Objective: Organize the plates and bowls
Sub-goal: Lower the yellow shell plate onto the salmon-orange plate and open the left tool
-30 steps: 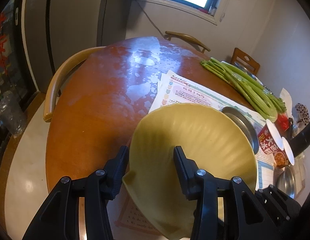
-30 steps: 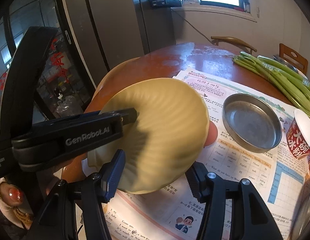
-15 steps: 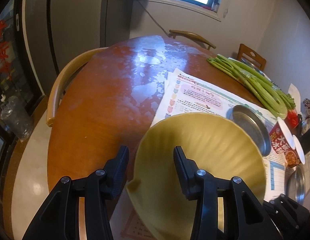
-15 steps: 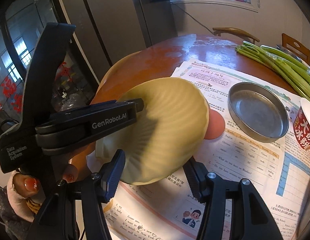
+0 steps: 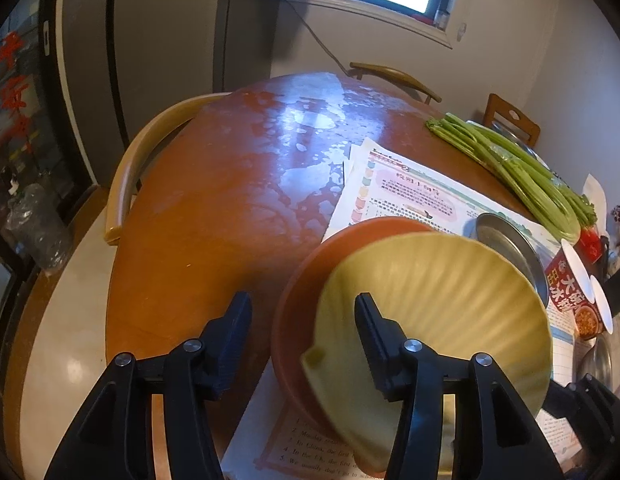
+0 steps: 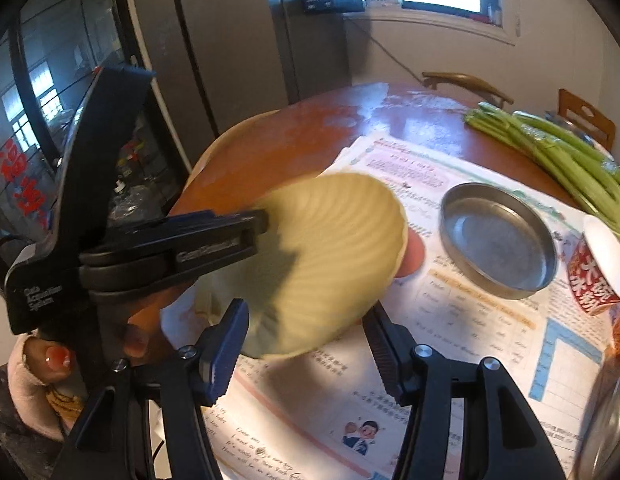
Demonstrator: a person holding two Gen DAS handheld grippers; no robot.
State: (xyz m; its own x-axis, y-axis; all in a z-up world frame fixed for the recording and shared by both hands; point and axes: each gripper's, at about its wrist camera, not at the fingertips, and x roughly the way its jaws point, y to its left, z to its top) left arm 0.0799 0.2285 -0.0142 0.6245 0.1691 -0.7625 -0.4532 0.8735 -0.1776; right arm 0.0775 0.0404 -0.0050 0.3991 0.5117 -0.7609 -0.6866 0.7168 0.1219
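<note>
A ribbed yellow shell-shaped plate [image 5: 438, 312] lies tilted and blurred on an orange plate [image 5: 302, 280] on the newspaper. My left gripper [image 5: 302, 316] is open; its right finger [image 5: 374, 328] lies over the yellow plate's rim and the left finger is beside the orange plate. From the right wrist view the yellow plate [image 6: 330, 248] is just ahead of my open, empty right gripper [image 6: 306, 332], with the left gripper's finger [image 6: 214, 236] at its left edge. A round metal dish [image 6: 498, 240] sits to the right.
Round wooden table [image 5: 214, 216] with newspapers [image 6: 470, 352] spread over its right half. Celery [image 5: 522, 172] lies at the far right, a red instant-noodle cup [image 5: 570, 292] nearer. Chairs [image 5: 150, 148] ring the table. A fridge [image 6: 230, 40] stands behind.
The left gripper has opened and let go of the yellow plate, which has dropped onto the orange plate now in view. The right gripper stayed open just behind it.
</note>
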